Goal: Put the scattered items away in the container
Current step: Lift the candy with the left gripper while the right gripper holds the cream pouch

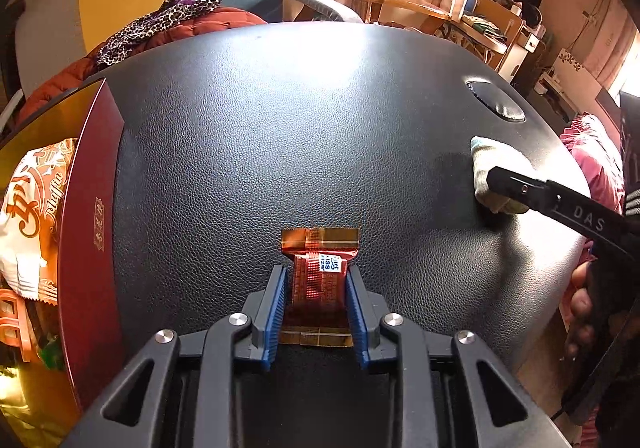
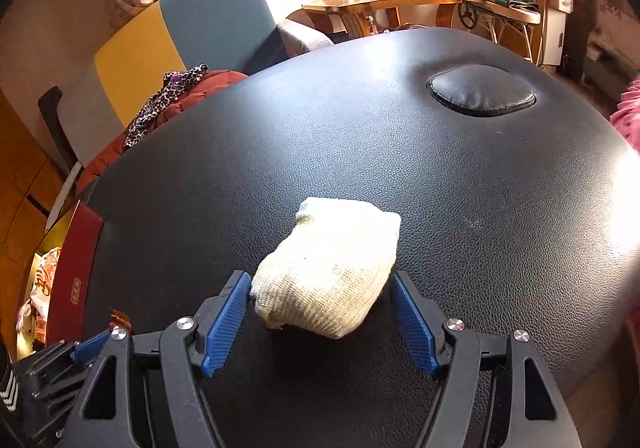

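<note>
My left claw (image 1: 316,280) pinches the small red-and-gold foil snack packet (image 1: 318,268) lying on the black leather bench (image 1: 280,128); my right claw (image 2: 320,304) stands spread around the rolled cream knitted sock (image 2: 328,268), pads apart from it. Pickup is the step in hand. Next, I judge, the packet must lift and travel left to the dark red box (image 1: 92,228), already holding a white-and-orange snack bag (image 1: 32,216).

Both wrist views look steeply down, close over one black table (image 1: 280,108).
</note>
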